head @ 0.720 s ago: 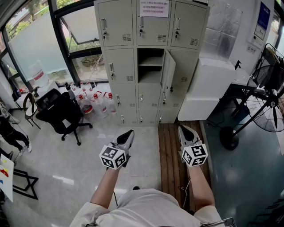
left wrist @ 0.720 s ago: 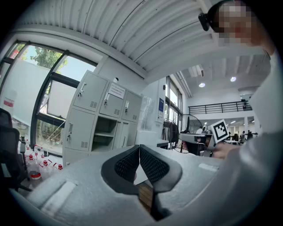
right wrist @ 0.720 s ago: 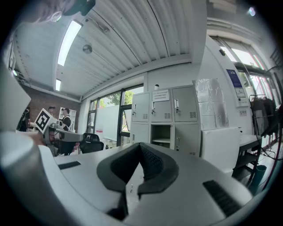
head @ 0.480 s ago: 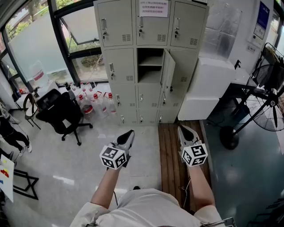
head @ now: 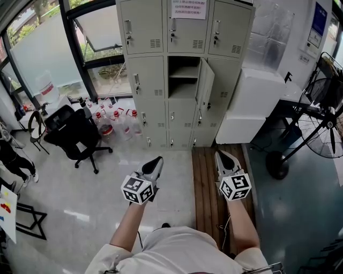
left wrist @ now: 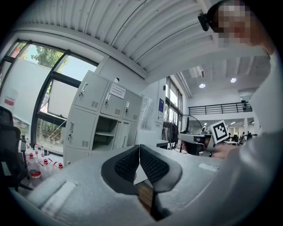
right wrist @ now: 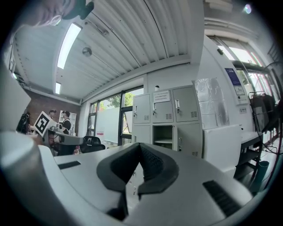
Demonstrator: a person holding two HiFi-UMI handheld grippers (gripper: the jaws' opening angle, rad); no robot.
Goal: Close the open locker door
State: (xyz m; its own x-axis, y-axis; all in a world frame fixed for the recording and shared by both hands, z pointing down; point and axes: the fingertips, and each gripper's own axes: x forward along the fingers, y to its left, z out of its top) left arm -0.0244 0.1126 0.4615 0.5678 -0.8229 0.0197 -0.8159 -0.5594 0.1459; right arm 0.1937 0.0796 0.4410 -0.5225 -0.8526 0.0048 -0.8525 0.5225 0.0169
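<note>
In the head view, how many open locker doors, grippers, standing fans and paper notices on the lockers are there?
Open locker doors: 1
Grippers: 2 (left gripper, right gripper)
Standing fans: 1
Paper notices on lockers: 1
Total: 5

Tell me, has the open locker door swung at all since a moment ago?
No. The door stands at the same angle to the open compartment beside it, still ajar.
</note>
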